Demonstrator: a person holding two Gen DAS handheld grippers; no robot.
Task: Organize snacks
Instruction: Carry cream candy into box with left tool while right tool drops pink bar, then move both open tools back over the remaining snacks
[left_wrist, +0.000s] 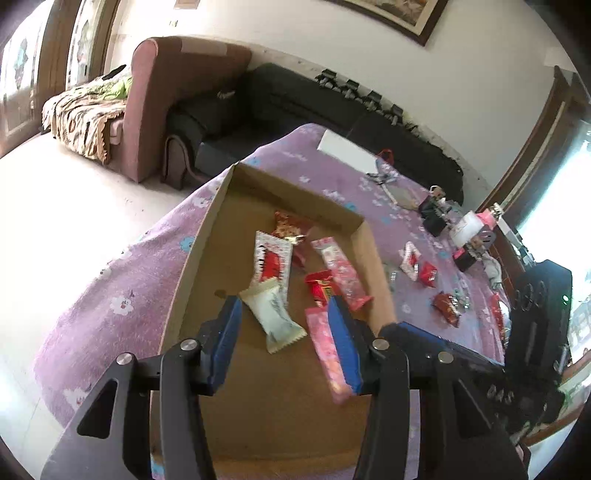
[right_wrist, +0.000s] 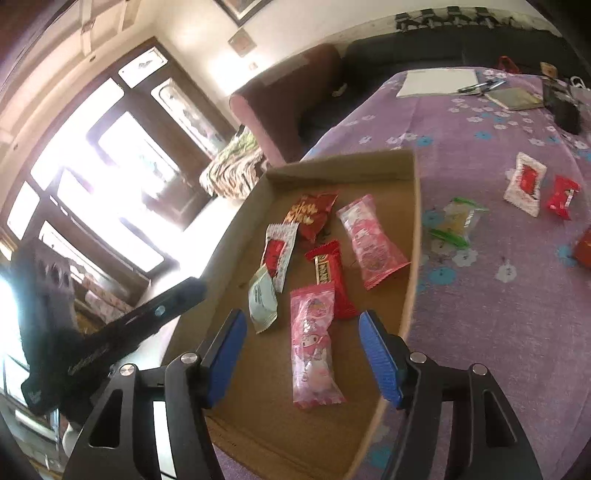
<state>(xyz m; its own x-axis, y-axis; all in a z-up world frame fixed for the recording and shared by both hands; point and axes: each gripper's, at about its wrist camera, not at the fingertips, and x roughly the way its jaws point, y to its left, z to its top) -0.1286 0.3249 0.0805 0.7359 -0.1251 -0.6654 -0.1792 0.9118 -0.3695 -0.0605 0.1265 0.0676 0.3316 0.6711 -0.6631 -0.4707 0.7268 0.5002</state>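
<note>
A shallow cardboard tray (left_wrist: 221, 206) (right_wrist: 415, 206) lies on the purple flowered cloth and holds several snack packets. My left gripper (left_wrist: 284, 306) is open and empty, above a pale green packet (left_wrist: 275, 314). A pink packet (left_wrist: 327, 350) lies by its right finger. My right gripper (right_wrist: 303, 321) is open and empty, above the same pink packet (right_wrist: 314, 347). A red bar (right_wrist: 328, 277), a second pink packet (right_wrist: 369, 240) and a red-and-white packet (right_wrist: 279, 254) also lie in the tray. Loose on the cloth are a green-ended packet (right_wrist: 456, 223), a red-and-white packet (right_wrist: 524, 182) and a small red packet (right_wrist: 561, 197).
A white pad (right_wrist: 437, 83), pens (right_wrist: 480, 86) and a notebook (right_wrist: 513, 98) lie at the table's far end. Small black items and a pink-white object (left_wrist: 469, 225) stand at the right edge. Sofas (left_wrist: 177, 107) stand beyond the table. The other gripper's body (right_wrist: 110, 339) shows at the left.
</note>
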